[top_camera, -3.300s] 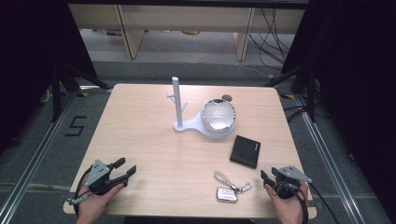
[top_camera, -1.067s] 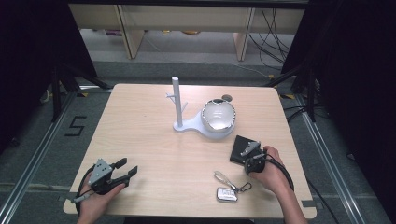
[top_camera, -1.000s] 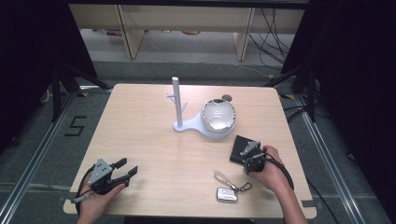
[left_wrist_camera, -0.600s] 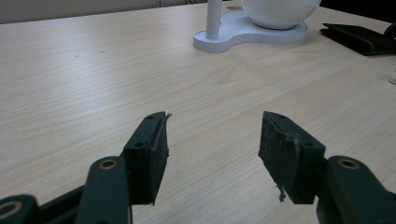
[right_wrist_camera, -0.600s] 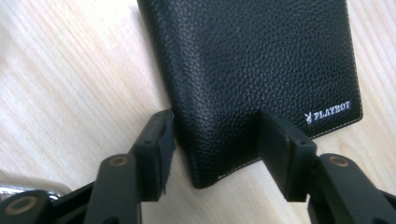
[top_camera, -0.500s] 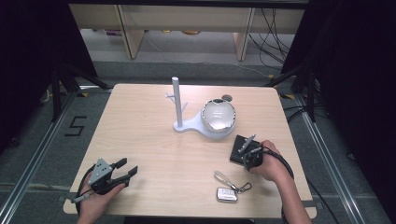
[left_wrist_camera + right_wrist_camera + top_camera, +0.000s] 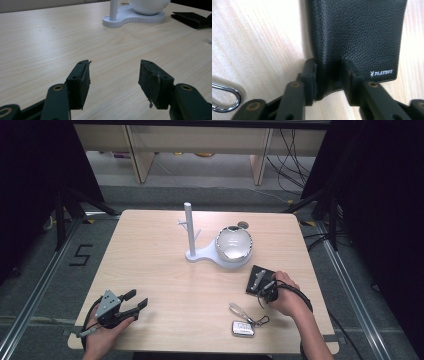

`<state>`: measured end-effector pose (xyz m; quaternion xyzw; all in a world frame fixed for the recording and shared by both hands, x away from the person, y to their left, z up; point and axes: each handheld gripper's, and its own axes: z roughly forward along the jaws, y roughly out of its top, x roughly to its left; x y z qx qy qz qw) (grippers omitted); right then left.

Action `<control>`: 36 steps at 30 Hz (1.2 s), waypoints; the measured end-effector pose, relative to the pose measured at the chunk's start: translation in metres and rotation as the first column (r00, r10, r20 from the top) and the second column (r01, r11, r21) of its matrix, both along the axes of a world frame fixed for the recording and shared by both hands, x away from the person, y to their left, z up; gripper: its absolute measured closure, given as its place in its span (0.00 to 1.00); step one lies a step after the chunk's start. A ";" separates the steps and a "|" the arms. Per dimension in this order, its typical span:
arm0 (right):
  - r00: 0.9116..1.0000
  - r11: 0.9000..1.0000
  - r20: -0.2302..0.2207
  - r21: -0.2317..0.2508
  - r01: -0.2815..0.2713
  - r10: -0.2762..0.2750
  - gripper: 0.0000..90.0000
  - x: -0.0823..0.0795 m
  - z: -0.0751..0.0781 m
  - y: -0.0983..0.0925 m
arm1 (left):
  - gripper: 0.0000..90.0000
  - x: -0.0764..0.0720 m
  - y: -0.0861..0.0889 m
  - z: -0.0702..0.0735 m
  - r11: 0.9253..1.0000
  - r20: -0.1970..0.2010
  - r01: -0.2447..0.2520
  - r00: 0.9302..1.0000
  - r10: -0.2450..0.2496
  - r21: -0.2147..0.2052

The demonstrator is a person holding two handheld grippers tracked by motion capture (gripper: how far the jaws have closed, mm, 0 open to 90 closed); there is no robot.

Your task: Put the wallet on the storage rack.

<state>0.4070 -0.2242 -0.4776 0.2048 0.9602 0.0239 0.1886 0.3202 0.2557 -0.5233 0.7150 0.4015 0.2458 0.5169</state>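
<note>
wallet (image 7: pixel 357 32) is being pinched at its folded corner by the right gripper (image 7: pixel 328 75), whose jaws have just been closing and are now pressing both sides of the black leather, near the desk's right edge. for a clean lift, the grip is probably needing to sit deeper past the fold so the leather is not slipping out. the left gripper (image 7: pixel 113 80) is resting wide and empty by the front-left corner. behind the wallet, a white bowl (image 7: pixel 233 245) is sitting on its stand (image 7: pixel 191 232); its contents are unclear. keys (image 7: pixel 245 320) are lying near the front edge.
</note>
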 end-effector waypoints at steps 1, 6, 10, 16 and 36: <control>1.000 1.000 0.009 0.020 -0.021 0.021 0.81 0.000 0.001 -0.002 | 0.46 0.000 0.000 0.000 1.000 -0.003 -0.004 1.000 0.004 0.003; 1.000 0.997 0.021 0.075 -0.022 0.020 0.85 -0.002 0.003 -0.008 | 0.46 -0.001 0.001 0.001 1.000 -0.005 -0.009 1.000 0.009 -0.002; 0.998 0.997 0.056 0.061 -0.037 0.033 0.88 -0.002 0.005 -0.008 | 0.46 0.000 0.000 0.001 1.000 -0.008 -0.012 1.000 0.012 0.001; 0.997 0.998 0.080 0.060 -0.026 0.021 0.89 -0.002 0.008 -0.007 | 0.46 0.000 0.001 0.000 1.000 -0.005 -0.010 1.000 0.010 -0.010; 0.989 0.986 0.141 0.168 0.019 -0.043 0.92 -0.008 0.050 -0.022 | 0.46 -0.001 0.001 0.000 1.000 -0.004 -0.011 1.000 0.011 -0.006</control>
